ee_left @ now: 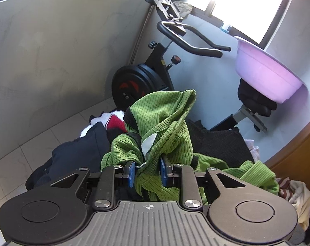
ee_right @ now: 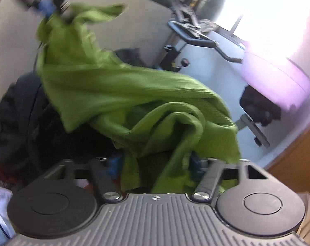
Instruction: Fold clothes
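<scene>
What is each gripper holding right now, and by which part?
The left gripper pinches a bunched fold of the green top, near its white label. The top also lies between the right gripper's pads; blur hides whether it grips.

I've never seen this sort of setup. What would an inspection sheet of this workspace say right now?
Surface: pale tiled floor; what the clothes lie on is hidden.
Job's things: green ribbed garment, bunched up, not yet folded.
Clutter: dark clothing, red and white item, cream and striped cloth.
Grippers: left gripper shut on the green garment; right gripper has green cloth between its jaws, view too blurred to judge the grip.
Cables: nothing seen.
Surroundings: exercise bike, purple basin on its seat, bright window.
</scene>
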